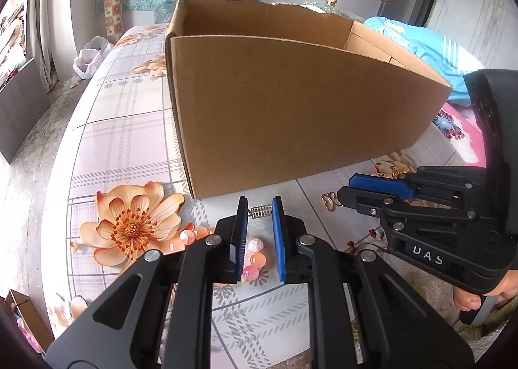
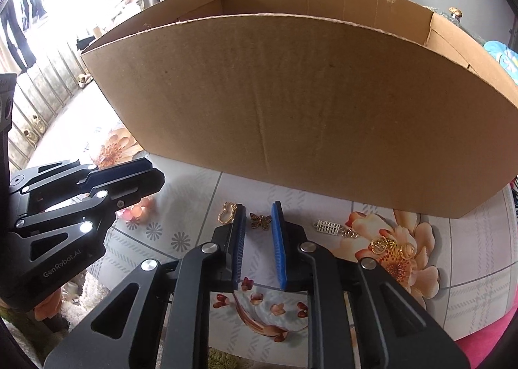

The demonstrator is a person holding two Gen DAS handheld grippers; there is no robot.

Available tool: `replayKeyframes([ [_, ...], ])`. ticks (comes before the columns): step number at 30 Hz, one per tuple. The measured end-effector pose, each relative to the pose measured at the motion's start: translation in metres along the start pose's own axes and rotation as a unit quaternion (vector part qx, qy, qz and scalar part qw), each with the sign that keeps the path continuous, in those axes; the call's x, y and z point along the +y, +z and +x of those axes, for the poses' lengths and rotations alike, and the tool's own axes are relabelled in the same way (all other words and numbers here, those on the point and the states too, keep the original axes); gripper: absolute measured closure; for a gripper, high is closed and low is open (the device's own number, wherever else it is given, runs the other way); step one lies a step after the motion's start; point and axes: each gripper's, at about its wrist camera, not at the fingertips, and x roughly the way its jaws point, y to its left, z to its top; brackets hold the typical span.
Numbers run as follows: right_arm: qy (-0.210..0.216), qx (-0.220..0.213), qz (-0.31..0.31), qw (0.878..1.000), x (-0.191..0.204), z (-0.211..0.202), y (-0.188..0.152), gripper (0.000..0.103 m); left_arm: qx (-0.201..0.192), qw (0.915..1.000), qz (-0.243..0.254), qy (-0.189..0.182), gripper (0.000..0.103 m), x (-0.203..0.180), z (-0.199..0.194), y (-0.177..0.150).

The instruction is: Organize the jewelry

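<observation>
We hold the left tool [image 1: 260, 207] low over the floral worktop [image 1: 129, 129], its blue pads spread apart with nothing pinched; a small silver comb-like charm [image 1: 261, 211] lies just between the fingertips, and pink and orange beads [image 1: 254, 260] sit between the pads nearer the camera. In front stands an open cardboard box [image 1: 291, 109], close behind the charm. Our right tool [image 2: 258, 212] is likewise spread, empty, with a bronze butterfly charm [image 2: 260, 221] lying on the worktop between its tips. Just left of its left pad we see a gold heart-shaped charm [image 2: 226, 212]; to the right lie a silver comb-like charm [image 2: 327, 227], small linked rings [image 2: 348, 233] and gold rings [image 2: 391, 246] on a printed flower
</observation>
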Motion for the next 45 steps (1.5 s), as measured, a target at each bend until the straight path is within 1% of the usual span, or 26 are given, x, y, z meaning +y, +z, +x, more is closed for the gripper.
replayKeyframes([
  [4,0.011,0.002,0.015,1.000,-0.007,0.001,0.002,0.091,-0.001,1.0000,-0.001,0.000,0.089,-0.001,-0.002,0.000],
  [5,0.014,0.003,0.018,1.000,-0.009,0.002,0.002,0.094,-0.002,1.0000,-0.001,0.000,0.089,-0.001,-0.003,0.000],
  [6,0.016,0.003,0.021,1.000,-0.011,0.002,0.002,0.099,-0.004,1.0000,-0.001,0.000,0.089,-0.001,-0.004,0.000],
  [11,0.028,0.001,0.043,0.999,-0.030,-0.003,0.004,0.099,-0.013,0.9999,0.000,0.001,0.089,-0.002,-0.009,-0.001],
  [14,0.029,-0.005,0.052,0.998,-0.043,-0.009,0.002,0.099,-0.011,0.9999,0.000,0.001,0.089,-0.002,-0.008,-0.002],
  [17,0.031,-0.004,0.051,0.998,-0.048,-0.012,0.002,0.099,-0.009,1.0000,0.003,0.000,0.089,-0.004,-0.007,-0.002],
  [22,0.009,0.005,0.021,1.000,-0.038,-0.009,-0.003,0.098,-0.007,1.0000,0.006,0.001,0.089,-0.006,-0.006,-0.001],
  [25,-0.002,0.002,-0.001,1.000,-0.027,-0.009,-0.003,0.094,-0.009,0.9999,0.007,0.005,0.089,-0.006,-0.006,0.001],
  [27,-0.008,0.001,-0.018,1.000,-0.020,-0.010,-0.003,0.084,-0.009,0.9999,0.004,0.006,0.089,-0.006,-0.005,0.002],
  [29,-0.010,0.001,-0.031,0.999,-0.014,-0.010,-0.006,0.081,-0.008,0.9999,0.002,0.007,0.089,-0.005,-0.005,0.003],
  [32,-0.006,0.002,-0.036,0.999,-0.011,-0.010,-0.006,0.081,-0.008,0.9999,0.001,0.007,0.089,-0.004,-0.004,0.003],
  [39,-0.008,-0.001,-0.029,1.000,-0.014,-0.005,0.003,0.081,-0.007,1.0000,0.001,0.005,0.089,-0.002,-0.004,0.002],
  [43,-0.010,0.000,-0.031,0.999,-0.012,-0.005,0.001,0.081,-0.007,1.0000,-0.001,0.005,0.089,-0.001,-0.005,0.001],
  [44,-0.010,0.001,-0.031,0.999,-0.012,-0.004,0.003,0.083,-0.007,1.0000,-0.002,0.005,0.089,-0.002,-0.005,0.002],
  [45,-0.009,0.001,-0.031,0.999,-0.012,-0.004,0.003,0.089,-0.007,1.0000,-0.002,0.006,0.089,-0.001,-0.005,0.002],
])
